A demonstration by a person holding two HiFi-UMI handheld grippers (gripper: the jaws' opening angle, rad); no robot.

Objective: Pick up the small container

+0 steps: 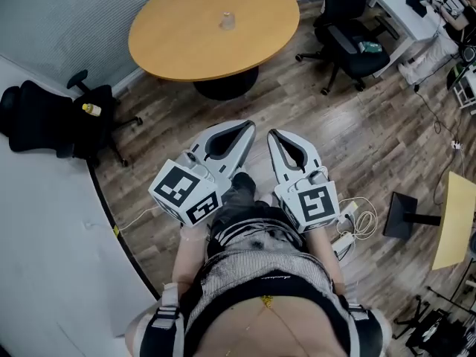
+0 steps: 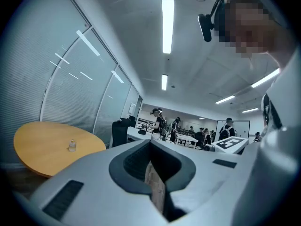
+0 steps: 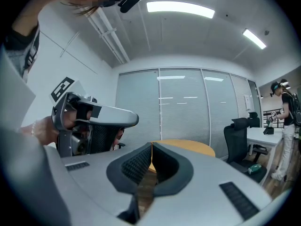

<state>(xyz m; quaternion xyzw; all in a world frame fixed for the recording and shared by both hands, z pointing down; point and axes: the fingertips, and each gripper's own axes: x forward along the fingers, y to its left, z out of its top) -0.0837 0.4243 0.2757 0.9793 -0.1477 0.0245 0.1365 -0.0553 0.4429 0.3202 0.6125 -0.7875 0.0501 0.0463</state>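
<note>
Left gripper (image 2: 150,144): fingers (image 2: 129,163) closed tip to tip, nothing between them. Right gripper (image 3: 151,146): fingers (image 3: 134,166) likewise closed, empty. Both have dark ribbed pads set in smooth grey moulded shells.

Head view only: the two grippers sit side by side before my torso, pointing toward the round desk (image 1: 216,32) and well short of it, each with a marker cube (image 1: 186,192) at the rear.

The small container (image 1: 227,21) is clear and squat. It stands alone near the desk's middle. The left gripper view shows it too (image 2: 72,145), upright on the tan top. The right gripper view gives only a strip of the desk's far rim behind my fingertips, and I cannot make the container out there.

The desk has a smooth wooden top on a black pedestal. Wood-plank floor (image 1: 387,140) lies between it and the grippers. A black office chair (image 1: 44,117) is left of the desk and another chair (image 1: 349,43) is right of it. The left gripper view shows people (image 2: 157,122) standing well beyond the desk.
</note>
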